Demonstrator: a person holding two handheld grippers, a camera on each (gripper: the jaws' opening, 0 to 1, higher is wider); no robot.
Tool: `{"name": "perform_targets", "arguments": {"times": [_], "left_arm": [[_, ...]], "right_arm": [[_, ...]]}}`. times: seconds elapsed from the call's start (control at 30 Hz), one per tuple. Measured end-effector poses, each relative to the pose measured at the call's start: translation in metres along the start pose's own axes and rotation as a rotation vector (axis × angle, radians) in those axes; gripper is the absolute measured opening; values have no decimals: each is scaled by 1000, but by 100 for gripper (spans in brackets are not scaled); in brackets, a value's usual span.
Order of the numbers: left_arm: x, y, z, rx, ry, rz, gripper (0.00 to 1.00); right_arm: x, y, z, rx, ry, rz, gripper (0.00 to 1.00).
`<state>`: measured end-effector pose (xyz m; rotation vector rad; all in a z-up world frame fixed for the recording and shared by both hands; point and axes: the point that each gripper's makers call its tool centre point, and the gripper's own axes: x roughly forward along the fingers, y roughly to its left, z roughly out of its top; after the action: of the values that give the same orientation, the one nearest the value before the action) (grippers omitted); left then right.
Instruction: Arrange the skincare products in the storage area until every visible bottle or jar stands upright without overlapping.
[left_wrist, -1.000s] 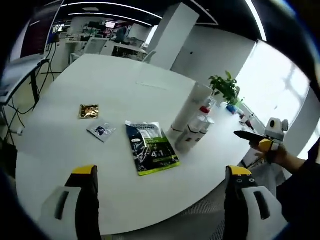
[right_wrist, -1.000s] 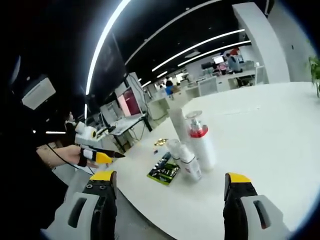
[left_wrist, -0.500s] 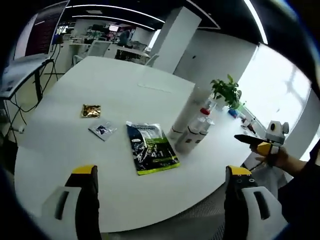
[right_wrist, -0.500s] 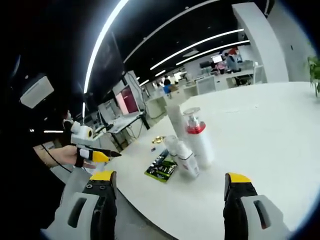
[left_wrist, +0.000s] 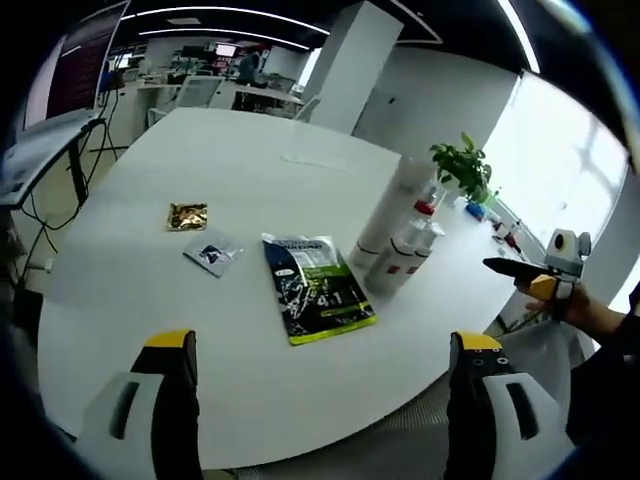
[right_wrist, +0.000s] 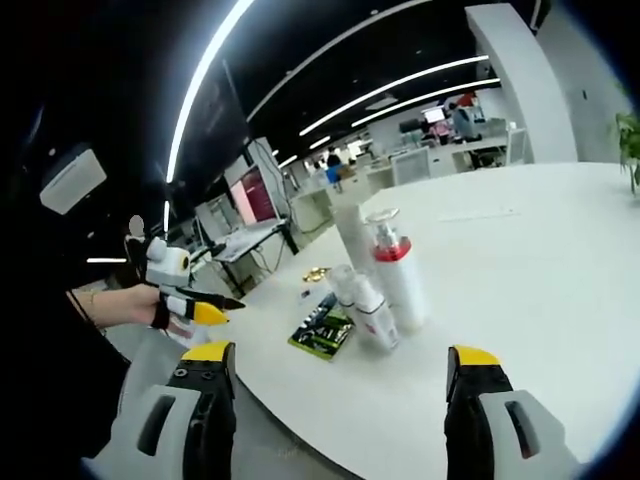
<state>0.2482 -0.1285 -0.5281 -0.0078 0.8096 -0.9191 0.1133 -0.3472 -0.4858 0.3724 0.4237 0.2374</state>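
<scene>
Left gripper view: bottles (left_wrist: 400, 250) stand upright, clustered on the white bench (left_wrist: 200, 330) beside a flat green packet (left_wrist: 317, 300); left claw (left_wrist: 325, 400) gapes wide, empty.
Right gripper view: same bottles (right_wrist: 385, 285) upright; right claw (right_wrist: 340, 405) wide, empty; left claw (right_wrist: 205, 305) held left, jaws together.

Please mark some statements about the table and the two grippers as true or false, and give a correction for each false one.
1. The bottles stand upright in a close cluster. True.
2. The green pouch stands upright on the table. False: it lies flat.
3. The left gripper holds a bottle. False: its jaws are open and hold nothing.
4. A small gold sachet lies apart from the green pouch. True.
5. The right gripper is shut on the pump bottle. False: it is open, short of the bottles.
</scene>
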Motion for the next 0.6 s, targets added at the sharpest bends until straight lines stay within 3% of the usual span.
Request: {"name": "perform_targets", "arguments": {"times": [0.27,0.47,0.6], "left_arm": [[16,25,16,25,30,45,86],[32,49,26,140,98,84,80],[43,53,32,178,123,86,78]], "right_arm": [[0,0,-3,12,10,-8,89],[1,0,-6,15,27,-13,89],[2,-1,-8,7,40,-15,90]]}}
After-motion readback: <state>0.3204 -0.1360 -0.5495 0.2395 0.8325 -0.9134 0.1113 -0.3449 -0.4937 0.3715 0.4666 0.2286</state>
